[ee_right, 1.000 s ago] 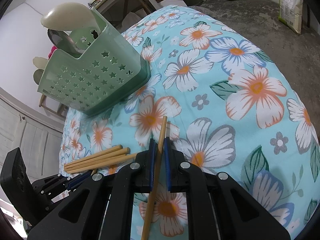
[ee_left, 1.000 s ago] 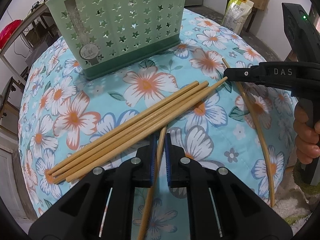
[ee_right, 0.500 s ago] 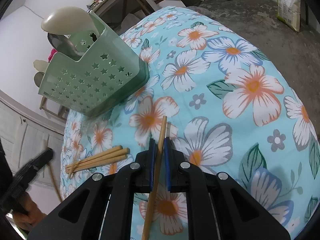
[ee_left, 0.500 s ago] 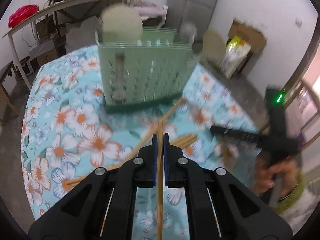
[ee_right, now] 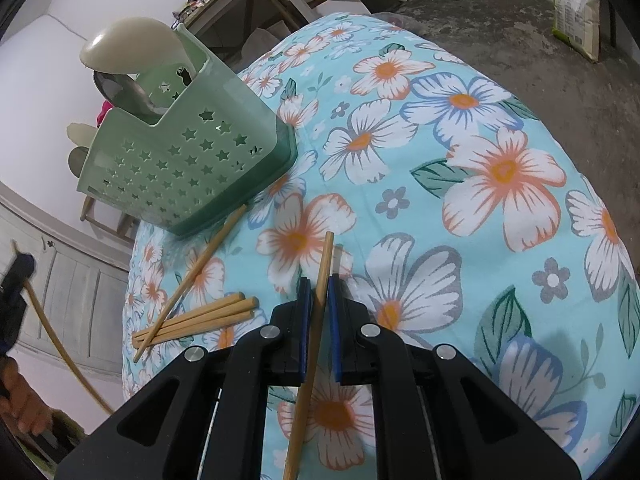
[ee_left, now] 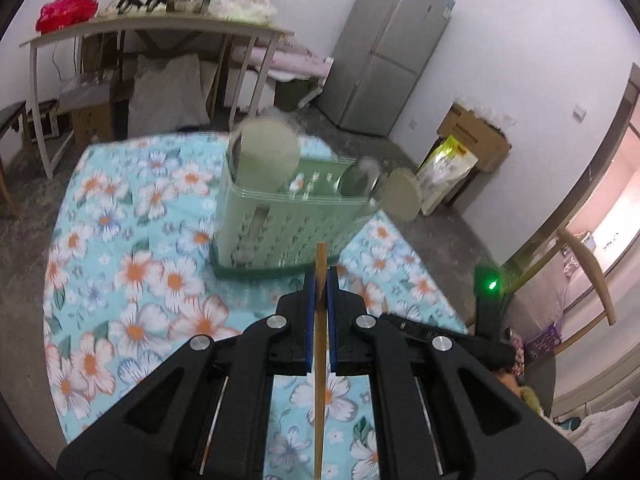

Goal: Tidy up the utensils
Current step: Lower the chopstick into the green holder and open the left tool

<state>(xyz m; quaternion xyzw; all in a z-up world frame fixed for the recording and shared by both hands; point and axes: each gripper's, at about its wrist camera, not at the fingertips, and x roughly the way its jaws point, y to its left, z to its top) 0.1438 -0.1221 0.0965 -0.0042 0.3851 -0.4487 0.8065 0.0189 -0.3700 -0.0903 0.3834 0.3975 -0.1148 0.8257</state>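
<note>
Each claw is clamped on one chopstick: left claw (ee_left: 319, 280), right claw (ee_right: 319, 292). Spoons already stand in the green caddy (ee_right: 192, 160) at the far left; four chopsticks (ee_right: 196, 316) lie loose on the surface (ee_right: 480, 200).

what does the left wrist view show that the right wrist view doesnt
Only the left wrist view: the tall grey fridge, the cardboard box by the wall, and the left gripper shut on one wooden chopstick.

Only the right wrist view: loose wooden chopsticks lying on the cloth, and the right gripper shut on its own chopstick.

Both: the green star-punched utensil basket on the floral tablecloth.
</note>
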